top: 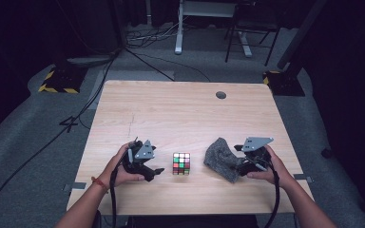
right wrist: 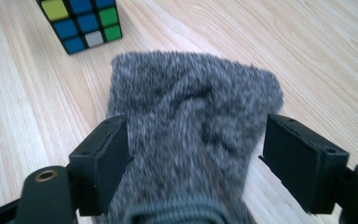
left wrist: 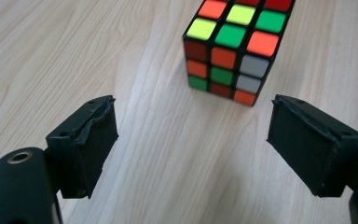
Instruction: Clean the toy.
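A scrambled puzzle cube stands on the wooden table, near its front edge. My left gripper lies just left of the cube, pointed at it, open with bare wood between its jaws. A grey fuzzy cloth pouch lies right of the cube. My right gripper is at the pouch's near end, open, with the pouch lying between its jaws. The left jaw is at the pouch's edge and the right jaw stands apart from it. The cube also appears beyond the pouch.
A round cable hole sits near the table's far edge. The far half of the tabletop is bare wood. Cables, a yellow-and-black striped base and desk legs are on the grey floor beyond.
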`<action>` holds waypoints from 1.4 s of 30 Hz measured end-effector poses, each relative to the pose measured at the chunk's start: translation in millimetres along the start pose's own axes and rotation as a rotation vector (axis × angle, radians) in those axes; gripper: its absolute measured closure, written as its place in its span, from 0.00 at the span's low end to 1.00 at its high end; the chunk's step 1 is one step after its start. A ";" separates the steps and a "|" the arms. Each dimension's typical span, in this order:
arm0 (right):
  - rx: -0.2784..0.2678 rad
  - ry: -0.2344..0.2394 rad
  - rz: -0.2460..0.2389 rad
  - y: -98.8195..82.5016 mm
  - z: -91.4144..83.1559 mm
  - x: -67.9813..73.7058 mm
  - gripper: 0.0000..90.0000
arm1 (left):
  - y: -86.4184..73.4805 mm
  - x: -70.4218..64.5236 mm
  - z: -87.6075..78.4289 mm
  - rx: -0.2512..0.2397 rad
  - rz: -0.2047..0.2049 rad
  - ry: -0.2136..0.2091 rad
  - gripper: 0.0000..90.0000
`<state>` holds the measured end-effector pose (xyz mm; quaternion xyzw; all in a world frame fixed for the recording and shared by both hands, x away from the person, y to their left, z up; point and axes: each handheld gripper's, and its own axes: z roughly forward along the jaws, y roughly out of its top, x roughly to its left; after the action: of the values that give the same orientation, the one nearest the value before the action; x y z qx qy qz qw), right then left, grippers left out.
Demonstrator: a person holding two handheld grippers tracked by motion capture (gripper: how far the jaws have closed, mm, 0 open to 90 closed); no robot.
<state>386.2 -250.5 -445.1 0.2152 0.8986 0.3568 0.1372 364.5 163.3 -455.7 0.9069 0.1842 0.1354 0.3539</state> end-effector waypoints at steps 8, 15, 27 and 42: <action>-0.010 -0.031 -0.004 -14.2 -17.0 1.0 0.27 | -19.7 5.6 -13.8 0.023 -0.040 0.058 0.18; -0.001 -0.070 0.021 -34.7 -30.9 -2.9 0.27 | -40.4 8.9 -24.2 0.033 -0.091 0.091 0.18; 0.042 -0.135 0.121 -86.1 -44.9 -14.7 0.26 | -63.9 11.6 -28.6 0.022 -0.168 0.062 0.18; 0.006 -0.186 0.284 -131.8 -55.7 -23.4 0.25 | -90.4 14.6 -29.3 0.028 -0.271 0.079 0.19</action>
<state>346.2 -380.3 -495.8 0.3726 0.8437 0.3483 0.1674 345.0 248.5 -495.7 0.8725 0.3206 0.1195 0.3488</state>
